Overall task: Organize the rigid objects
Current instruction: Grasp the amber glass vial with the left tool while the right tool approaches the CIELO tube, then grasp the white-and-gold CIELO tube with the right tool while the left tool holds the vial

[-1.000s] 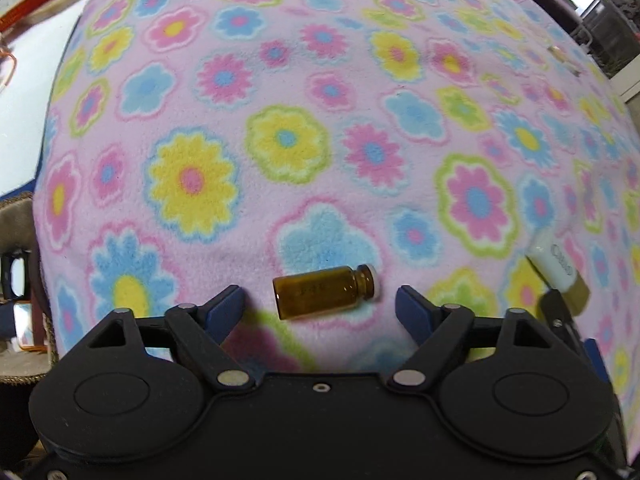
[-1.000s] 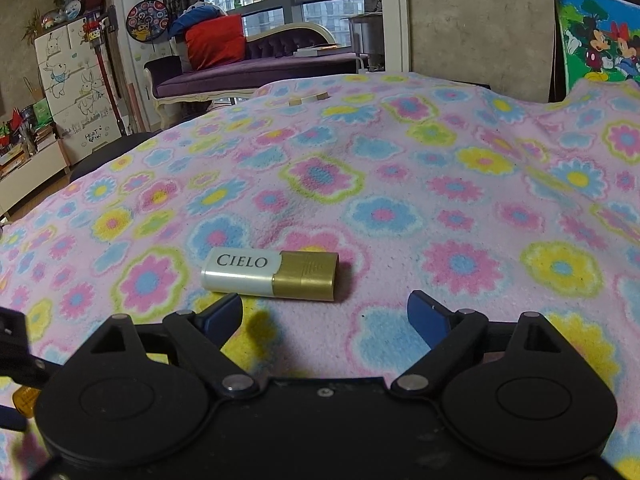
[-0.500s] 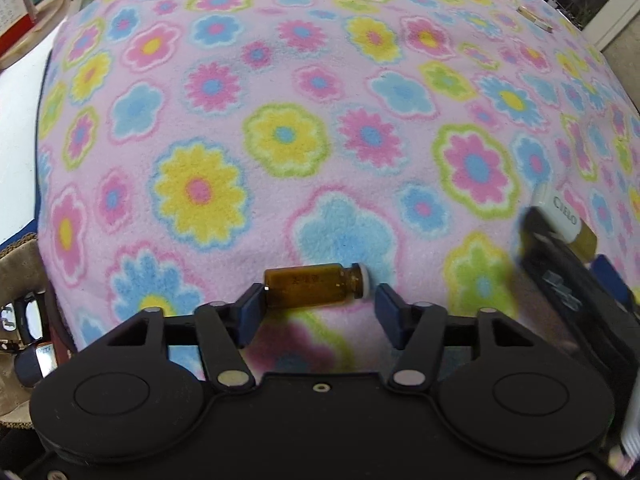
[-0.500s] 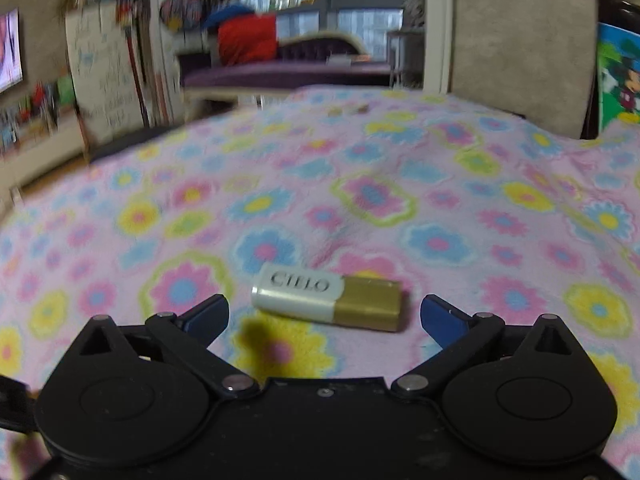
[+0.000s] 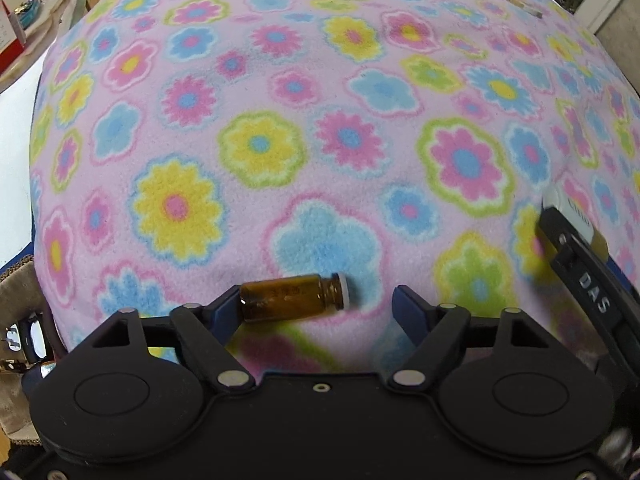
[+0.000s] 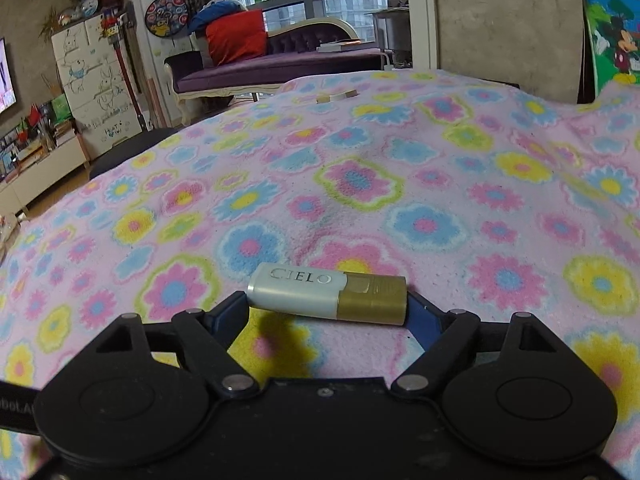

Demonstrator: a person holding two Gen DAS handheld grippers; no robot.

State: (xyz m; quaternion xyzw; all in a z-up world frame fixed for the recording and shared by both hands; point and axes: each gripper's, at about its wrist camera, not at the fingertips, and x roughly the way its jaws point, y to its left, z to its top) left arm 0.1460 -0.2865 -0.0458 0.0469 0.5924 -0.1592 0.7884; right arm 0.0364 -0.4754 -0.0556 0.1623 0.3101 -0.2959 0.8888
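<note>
A brown glass vial (image 5: 288,298) with a white cap lies on its side on the flowered blanket (image 5: 280,120). It sits between the fingers of my left gripper (image 5: 316,304), whose jaws are opening. The left pad touches the vial's base and the right pad stands apart from the cap. A white and gold tube marked CIELO (image 6: 326,298) lies crosswise between the fingertips of my right gripper (image 6: 326,308). Those jaws are closing, with a pad at each end of the tube. In the left wrist view the tube (image 5: 572,212) and the right gripper's finger (image 5: 576,264) show at the right edge.
A small pale object (image 6: 336,97) lies at the far end of the blanket (image 6: 360,184); it also shows in the left wrist view as the small object (image 5: 522,5). Beyond the blanket are a purple sofa (image 6: 280,64) and a cabinet (image 6: 92,80).
The left jaws closed in on the vial, then widened again, and the left view rolled. The right jaws spread wide, then closed onto the tube's two ends.
</note>
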